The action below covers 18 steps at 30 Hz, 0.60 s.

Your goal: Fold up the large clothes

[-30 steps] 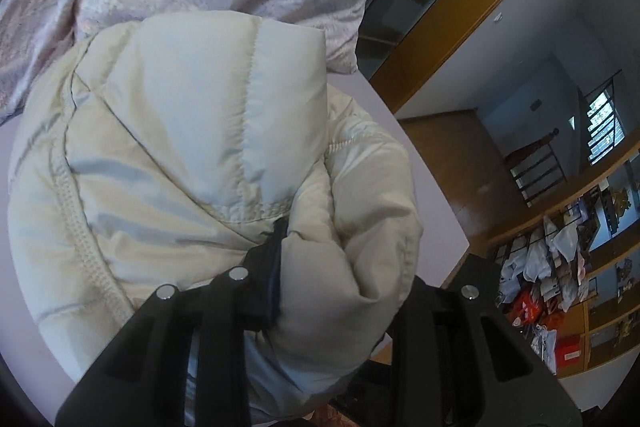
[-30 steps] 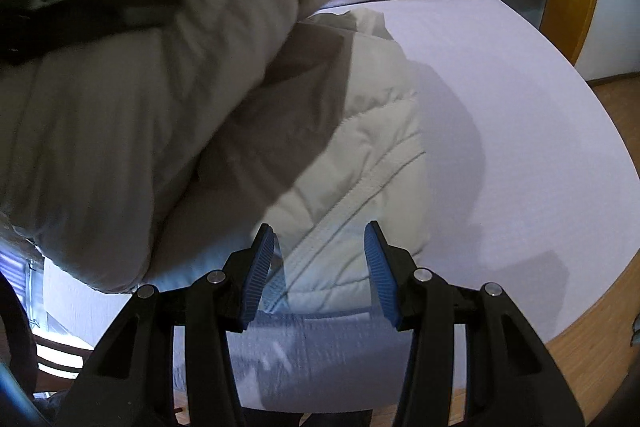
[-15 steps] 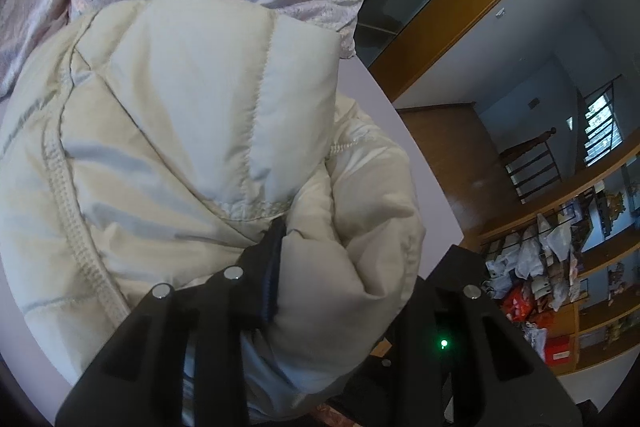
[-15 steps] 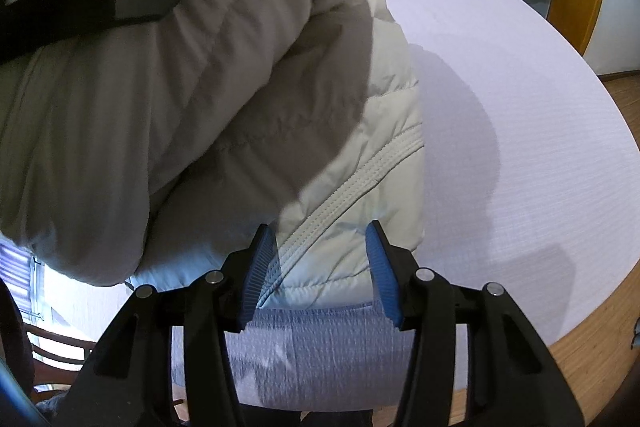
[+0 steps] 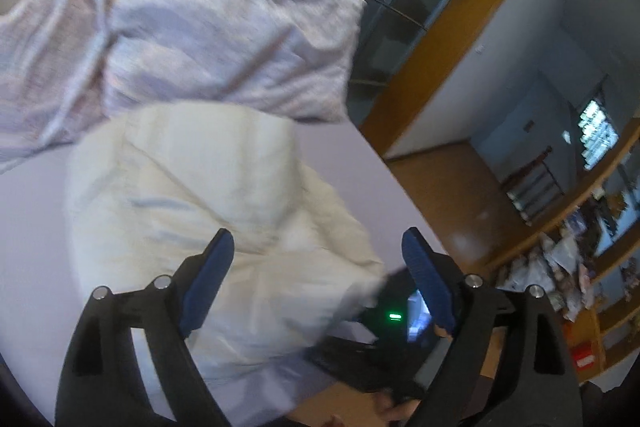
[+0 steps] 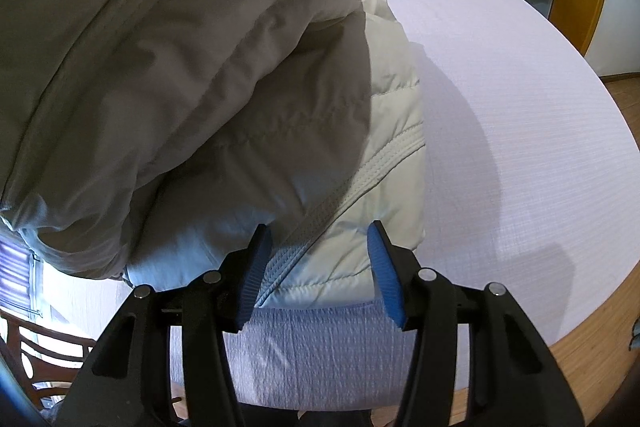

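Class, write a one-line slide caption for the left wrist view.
Open left gripper above a cream puffer jacket lying on the lilac bed, rumpled duvet behind.

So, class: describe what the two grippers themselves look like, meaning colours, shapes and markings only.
Both are alike. The left gripper has angular black plastic arms with cut-out openings, round silver screws at the joints, and two long blue ribbed pads. The right gripper shows the same black frame, silver screws and blue ribbed pads. No cables or sleeves are visible.
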Each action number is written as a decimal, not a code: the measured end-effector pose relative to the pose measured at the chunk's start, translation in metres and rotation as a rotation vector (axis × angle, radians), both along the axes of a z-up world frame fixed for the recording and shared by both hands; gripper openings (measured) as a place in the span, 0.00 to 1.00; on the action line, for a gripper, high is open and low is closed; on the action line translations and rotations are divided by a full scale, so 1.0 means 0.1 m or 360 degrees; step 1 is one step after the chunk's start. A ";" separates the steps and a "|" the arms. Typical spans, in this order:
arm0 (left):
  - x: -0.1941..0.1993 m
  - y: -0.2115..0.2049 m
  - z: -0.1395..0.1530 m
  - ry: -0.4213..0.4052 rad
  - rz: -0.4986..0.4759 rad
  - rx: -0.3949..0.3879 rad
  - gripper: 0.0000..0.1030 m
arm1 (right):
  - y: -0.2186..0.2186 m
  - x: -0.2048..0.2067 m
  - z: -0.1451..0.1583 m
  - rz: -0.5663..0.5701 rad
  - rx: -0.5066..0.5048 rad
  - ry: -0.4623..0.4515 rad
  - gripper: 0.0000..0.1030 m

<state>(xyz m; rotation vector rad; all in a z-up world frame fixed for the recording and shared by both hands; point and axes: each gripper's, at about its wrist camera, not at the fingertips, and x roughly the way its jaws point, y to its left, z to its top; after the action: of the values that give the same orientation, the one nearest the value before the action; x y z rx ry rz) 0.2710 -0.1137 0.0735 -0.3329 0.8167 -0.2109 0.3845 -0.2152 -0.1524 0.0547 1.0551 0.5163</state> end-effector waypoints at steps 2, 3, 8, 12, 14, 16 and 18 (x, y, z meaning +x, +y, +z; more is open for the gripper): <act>-0.01 0.17 0.02 0.0003 0.0086 0.0058 0.84 | 0.01 -0.05 0.01 0.0004 -0.0004 -0.0001 0.52; 0.00 0.26 0.00 0.0016 0.0131 0.0079 0.84 | 0.01 -0.05 0.01 0.0005 -0.0005 -0.0001 0.52; 0.03 0.71 -0.16 0.0089 0.0341 0.0197 0.84 | 0.02 -0.09 0.01 0.0004 -0.0007 -0.0003 0.52; 0.07 1.01 -0.35 0.0181 0.0459 0.0279 0.84 | 0.02 -0.12 0.02 0.0002 -0.0008 -0.0003 0.54; 0.10 1.11 -0.47 0.0234 0.0498 0.0287 0.84 | 0.01 -0.13 0.02 -0.0002 -0.0006 -0.0001 0.55; 0.15 1.18 -0.62 0.0300 0.0515 0.0259 0.84 | -0.02 -0.13 0.02 -0.0011 0.0001 0.0001 0.55; 0.17 1.19 -0.72 0.0327 0.0512 0.0206 0.84 | -0.04 -0.14 0.02 -0.0018 0.0005 0.0002 0.55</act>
<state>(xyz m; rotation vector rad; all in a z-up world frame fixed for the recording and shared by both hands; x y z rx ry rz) 0.2877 0.0055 0.0018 -0.3627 0.9610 0.1790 0.3706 -0.2197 -0.1506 0.0640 1.0549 0.5076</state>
